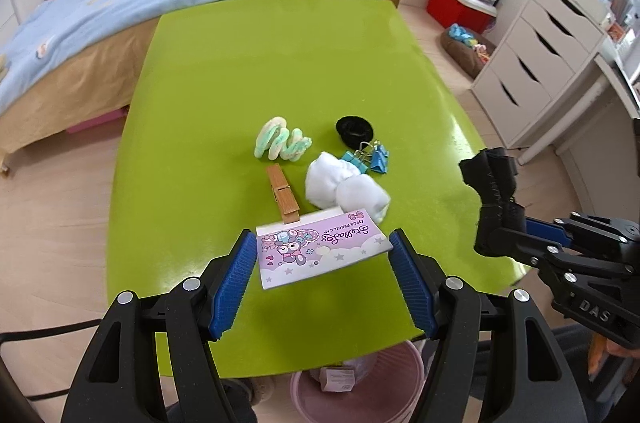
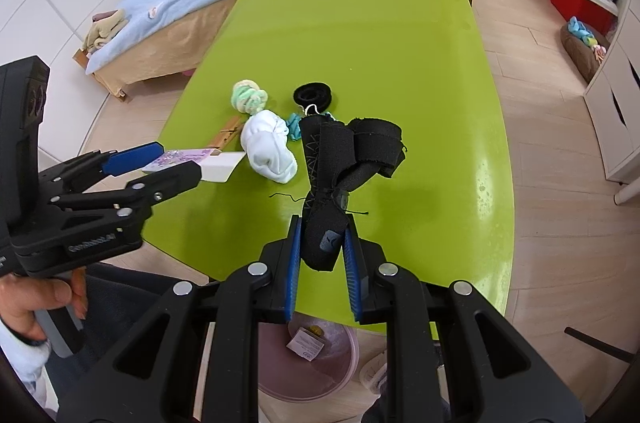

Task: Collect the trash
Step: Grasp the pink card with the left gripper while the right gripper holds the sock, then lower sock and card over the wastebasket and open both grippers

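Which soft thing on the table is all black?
The black scrunchie, a round ring lying at the far end of the pile. The fluffy one is green and white, and the sock bundle is plain white.

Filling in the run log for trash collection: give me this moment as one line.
left gripper: shut on pencil-cap box | right gripper: shut on black strap | pink bin: below table edge
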